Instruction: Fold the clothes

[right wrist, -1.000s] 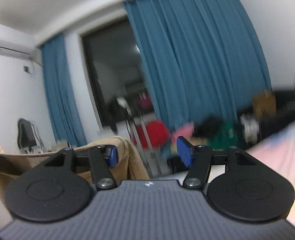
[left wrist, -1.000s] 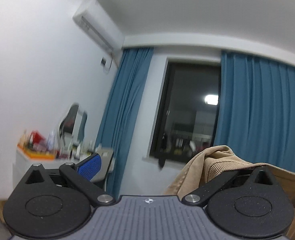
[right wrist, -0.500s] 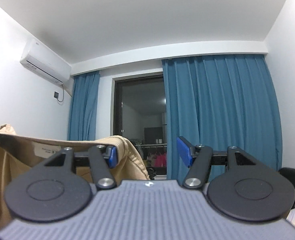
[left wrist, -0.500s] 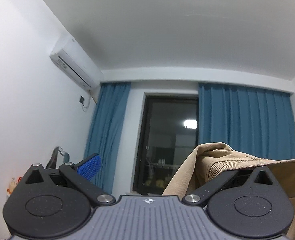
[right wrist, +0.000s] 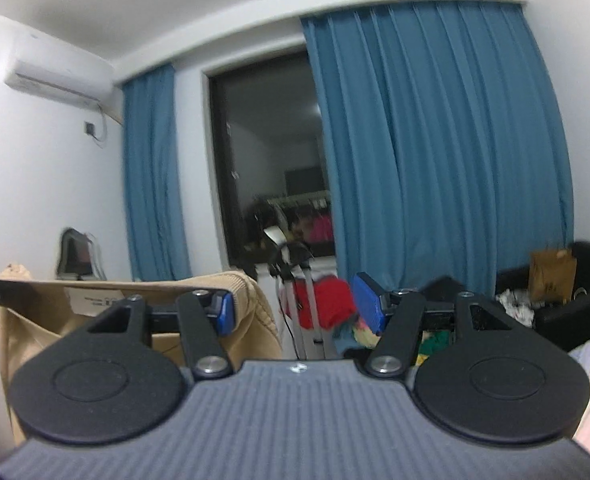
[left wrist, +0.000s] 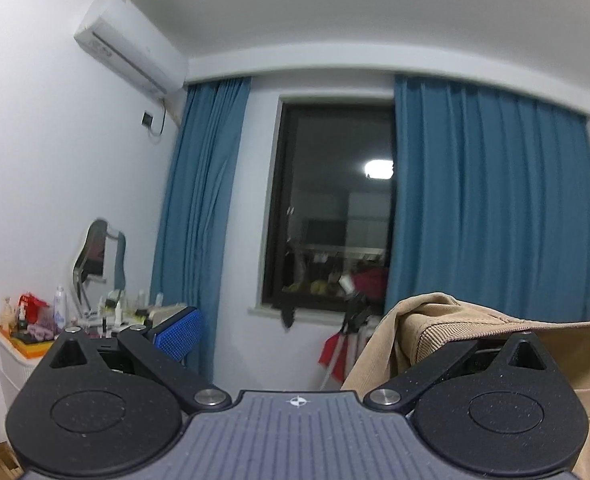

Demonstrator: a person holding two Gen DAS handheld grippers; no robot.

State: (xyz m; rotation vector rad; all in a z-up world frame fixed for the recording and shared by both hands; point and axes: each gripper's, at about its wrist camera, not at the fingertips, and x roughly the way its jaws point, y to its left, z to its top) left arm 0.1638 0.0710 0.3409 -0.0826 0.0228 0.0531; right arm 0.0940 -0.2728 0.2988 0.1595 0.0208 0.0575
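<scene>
A tan corduroy garment (left wrist: 455, 332) hangs in the air between my two grippers. In the left wrist view it drapes over the right finger; the left fingertip's blue pad (left wrist: 179, 332) stands bare. My left gripper (left wrist: 303, 332) has its jaws wide apart. In the right wrist view the same garment (right wrist: 239, 300) with a white label hangs over the left finger (right wrist: 225, 312); the right blue pad (right wrist: 369, 308) is bare. My right gripper (right wrist: 295, 310) is also wide open. Both point up toward the window.
Blue curtains (left wrist: 487, 208) flank a dark window (left wrist: 331, 208). A white dresser with bottles and a mirror (left wrist: 35, 340) stands at the left wall. A rack with red cloth (right wrist: 323, 304) stands under the window. A black sofa with a paper bag (right wrist: 551, 280) is at right.
Both grippers tilted down from the ceiling toward the window and furniture. The garment stays draped over one finger of each gripper, jaws unchanged.
</scene>
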